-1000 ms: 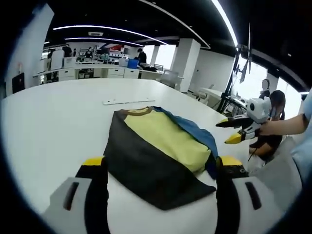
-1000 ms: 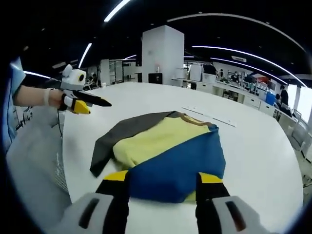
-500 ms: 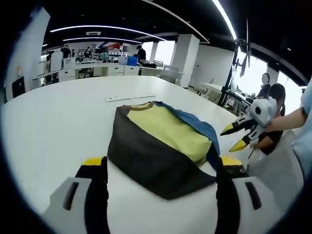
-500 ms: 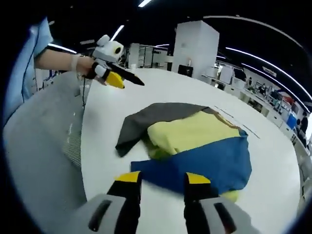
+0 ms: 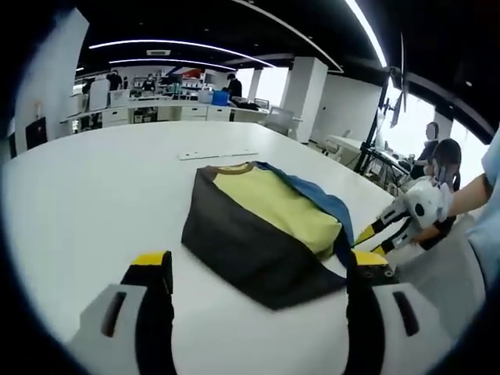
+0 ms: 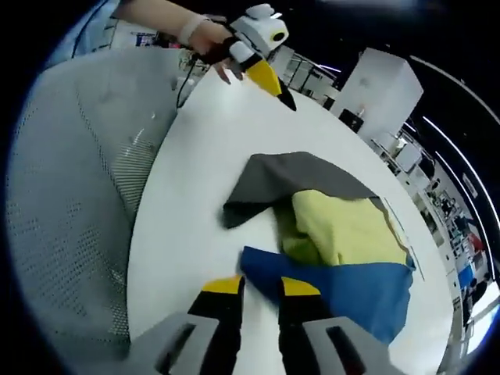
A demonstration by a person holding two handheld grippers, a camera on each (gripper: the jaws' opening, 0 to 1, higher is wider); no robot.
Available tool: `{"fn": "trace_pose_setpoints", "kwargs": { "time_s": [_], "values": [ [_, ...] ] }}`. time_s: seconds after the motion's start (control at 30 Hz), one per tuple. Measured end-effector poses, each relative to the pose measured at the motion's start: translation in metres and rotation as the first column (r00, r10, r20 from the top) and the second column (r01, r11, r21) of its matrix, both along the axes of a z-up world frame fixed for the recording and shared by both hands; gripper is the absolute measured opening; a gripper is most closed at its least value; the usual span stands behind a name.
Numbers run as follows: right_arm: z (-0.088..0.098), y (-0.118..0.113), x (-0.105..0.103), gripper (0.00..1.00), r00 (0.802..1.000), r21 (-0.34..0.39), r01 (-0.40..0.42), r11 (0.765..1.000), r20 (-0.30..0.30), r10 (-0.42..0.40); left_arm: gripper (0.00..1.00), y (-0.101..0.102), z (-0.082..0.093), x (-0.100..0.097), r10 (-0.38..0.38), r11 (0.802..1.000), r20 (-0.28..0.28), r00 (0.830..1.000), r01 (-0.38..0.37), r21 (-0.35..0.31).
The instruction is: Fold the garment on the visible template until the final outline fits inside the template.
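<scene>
The folded garment (image 5: 262, 226) lies on the white table (image 5: 86, 195), with a dark grey panel in front, yellow in the middle and blue along the far side. My left gripper (image 5: 259, 262) hovers open and wide just short of the grey edge. In the right gripper view the garment (image 6: 336, 234) shows its blue corner nearest. My right gripper (image 6: 262, 287) is open with a narrow gap, its tips right at that blue corner, nothing clearly between them. The right gripper (image 5: 376, 238) also appears low at the table's right rim. A hand holds the left gripper (image 6: 269, 76) above the far table edge.
A thin white strip (image 5: 219, 154) lies on the table beyond the garment. A grey mesh chair (image 6: 70, 195) stands close against the table edge. A person (image 5: 441, 160) sits in the background, with desks and a pillar (image 5: 301, 98) further off.
My right gripper has dropped low toward the garment's blue corner, and its jaws have narrowed. The left gripper stays wide open. The garment has not visibly moved.
</scene>
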State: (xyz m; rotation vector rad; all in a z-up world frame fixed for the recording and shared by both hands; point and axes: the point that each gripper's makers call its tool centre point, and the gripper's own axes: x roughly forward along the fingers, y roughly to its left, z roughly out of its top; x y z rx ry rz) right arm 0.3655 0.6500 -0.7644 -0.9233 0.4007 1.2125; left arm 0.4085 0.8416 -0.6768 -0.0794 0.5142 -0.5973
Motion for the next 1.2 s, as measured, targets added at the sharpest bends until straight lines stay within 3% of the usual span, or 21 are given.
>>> {"fn": "trace_pose_setpoints", "kwargs": {
  "time_s": [0.2, 0.33, 0.4, 0.53, 0.57, 0.73, 0.9, 0.93, 1.07, 1.2],
  "values": [
    [-0.005, 0.003, 0.002, 0.10, 1.000, -0.015, -0.023, 1.000, -0.013, 0.023, 0.89, 0.004, -0.002, -0.004, 0.015, 1.000, -0.009, 1.000, -0.015, -0.009],
    [-0.005, 0.002, 0.006, 0.00, 1.000, -0.022, -0.018, 1.000, -0.005, 0.018, 0.89, 0.006, -0.001, -0.005, 0.022, 1.000, -0.006, 1.000, -0.022, -0.013],
    [-0.004, 0.001, 0.007, 0.00, 1.000, -0.020, -0.011, 1.000, -0.005, 0.011, 0.89, 0.007, -0.002, -0.005, 0.026, 1.000, -0.008, 1.000, -0.026, -0.014],
    [0.009, 0.000, 0.008, 0.00, 1.000, 0.021, 0.017, 1.000, -0.009, -0.016, 0.89, 0.007, -0.002, -0.005, 0.027, 1.000, -0.009, 1.000, -0.027, -0.015],
    [0.020, 0.001, 0.010, 0.00, 0.999, 0.065, 0.041, 0.997, -0.017, -0.040, 0.89, 0.007, -0.002, -0.005, 0.027, 1.000, -0.009, 1.000, -0.027, -0.015],
    [0.063, -0.015, 0.035, 0.00, 0.982, 0.210, 0.185, 0.960, -0.071, -0.174, 0.88, 0.005, -0.002, -0.004, 0.022, 1.000, -0.010, 1.000, -0.022, -0.016],
    [0.092, -0.046, 0.067, 0.00, 0.954, 0.273, 0.298, 0.915, -0.104, -0.280, 0.88, -0.001, -0.003, -0.001, 0.012, 1.000, -0.010, 1.000, -0.012, -0.020],
    [0.097, -0.054, 0.077, 0.00, 0.941, 0.293, 0.337, 0.895, -0.117, -0.316, 0.88, -0.002, -0.003, -0.001, 0.010, 1.000, -0.010, 1.000, -0.010, -0.021],
    [0.095, -0.078, 0.101, 0.00, 0.922, 0.270, 0.386, 0.882, -0.121, -0.367, 0.88, -0.005, -0.003, 0.000, 0.004, 1.000, -0.011, 1.000, -0.004, -0.026],
    [0.085, -0.088, 0.118, 0.00, 0.899, 0.257, 0.436, 0.863, -0.159, -0.407, 0.88, -0.007, -0.002, 0.001, 0.001, 1.000, -0.011, 1.000, -0.002, -0.030]
  ]
}}
